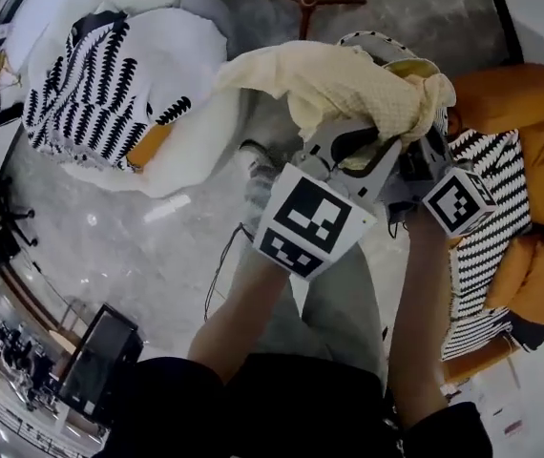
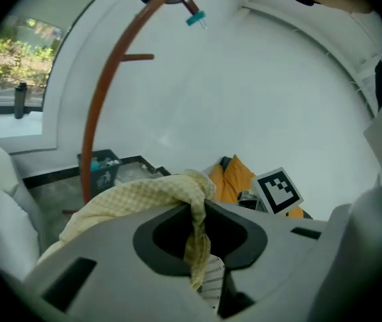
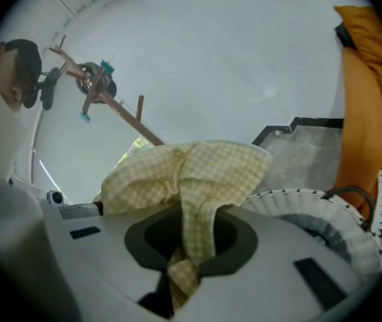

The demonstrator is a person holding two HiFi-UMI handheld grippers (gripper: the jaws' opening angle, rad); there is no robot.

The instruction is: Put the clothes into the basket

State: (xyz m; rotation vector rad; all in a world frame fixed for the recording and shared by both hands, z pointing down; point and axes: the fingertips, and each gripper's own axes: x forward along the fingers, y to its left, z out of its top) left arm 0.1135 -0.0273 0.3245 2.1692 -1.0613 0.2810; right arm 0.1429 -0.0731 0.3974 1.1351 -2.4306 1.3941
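Yellow cloth (image 1: 339, 79) in left hand-held gripper (image 1: 353, 151) and right hand-held gripper (image 1: 415, 156)

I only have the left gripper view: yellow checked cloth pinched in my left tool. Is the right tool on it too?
Observer: Yes. The right tool is shut on the same yellow checked cloth; a fold runs down between its jaws.
Operator: Where's the basket?
Observer: The white woven basket sits just past the right tool, and in the head view the cloth hangs over most of it.
Operator: Any clothes left out?
Observer: A black-and-white patterned garment lies on the white beanbag, at the head view's left.
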